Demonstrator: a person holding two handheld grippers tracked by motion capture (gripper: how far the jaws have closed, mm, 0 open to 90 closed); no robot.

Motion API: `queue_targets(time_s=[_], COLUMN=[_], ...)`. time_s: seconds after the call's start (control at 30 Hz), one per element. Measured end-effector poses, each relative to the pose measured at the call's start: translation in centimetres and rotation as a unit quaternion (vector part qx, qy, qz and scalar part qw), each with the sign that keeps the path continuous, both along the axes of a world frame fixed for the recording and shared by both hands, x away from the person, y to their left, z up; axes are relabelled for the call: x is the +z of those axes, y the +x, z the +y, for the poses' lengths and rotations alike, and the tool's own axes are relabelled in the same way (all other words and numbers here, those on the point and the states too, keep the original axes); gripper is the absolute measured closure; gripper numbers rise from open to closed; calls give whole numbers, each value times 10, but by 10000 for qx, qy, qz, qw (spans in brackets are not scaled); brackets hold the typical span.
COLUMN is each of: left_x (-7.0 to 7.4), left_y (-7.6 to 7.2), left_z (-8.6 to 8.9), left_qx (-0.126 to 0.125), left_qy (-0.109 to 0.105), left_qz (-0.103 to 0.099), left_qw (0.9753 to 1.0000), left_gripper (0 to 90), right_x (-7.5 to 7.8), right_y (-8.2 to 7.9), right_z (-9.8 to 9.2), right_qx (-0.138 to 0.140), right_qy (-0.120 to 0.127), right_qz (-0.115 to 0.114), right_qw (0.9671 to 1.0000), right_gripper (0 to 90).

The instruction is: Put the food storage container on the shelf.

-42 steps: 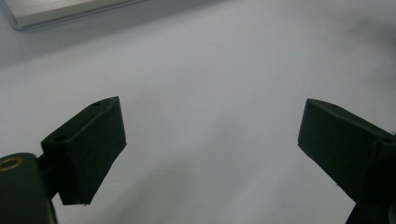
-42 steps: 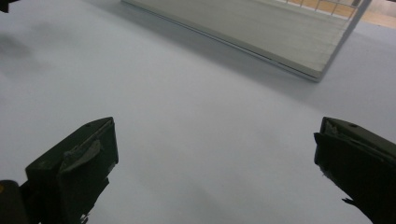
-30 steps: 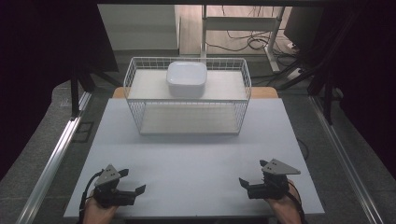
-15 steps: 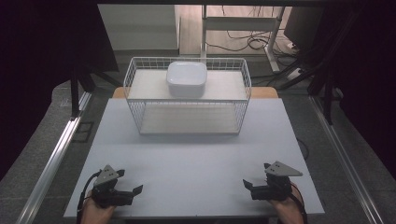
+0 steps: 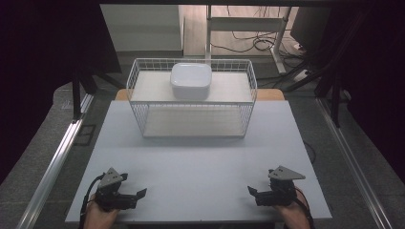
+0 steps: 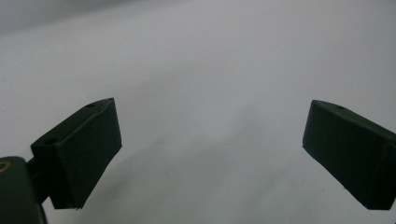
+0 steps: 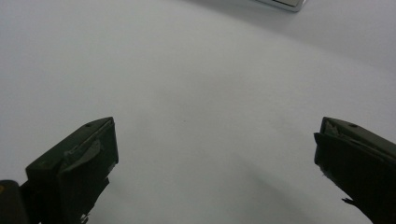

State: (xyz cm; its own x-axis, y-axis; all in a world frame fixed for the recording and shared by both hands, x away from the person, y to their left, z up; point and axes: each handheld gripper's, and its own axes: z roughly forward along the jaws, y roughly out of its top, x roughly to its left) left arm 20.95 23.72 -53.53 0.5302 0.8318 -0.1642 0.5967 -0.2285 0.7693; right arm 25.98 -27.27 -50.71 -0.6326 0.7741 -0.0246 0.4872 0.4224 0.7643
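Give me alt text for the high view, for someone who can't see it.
A white wire basket holding a white dish stands at the far side of a white table. Near the front edge, the left tongs and right tongs rest open, empty.

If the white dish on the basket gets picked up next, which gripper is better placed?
Neither clearly. Left gripper and right gripper both rest open at the table's near edge, about equally far from the centred white dish atop the wire basket.
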Motion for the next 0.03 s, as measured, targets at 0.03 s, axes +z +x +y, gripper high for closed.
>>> queue_targets(time_s=[0.03], left_x=[0], left_y=[0], left_z=[0], left_qx=[-4], left_qy=[-7], left_qz=[10], left_qw=[10000], left_gripper=[42], right_x=[0], right_y=[0], right_z=[0], right_qx=[0], right_qy=[0], right_qz=[-2], right_qw=[10000], right_gripper=[0])
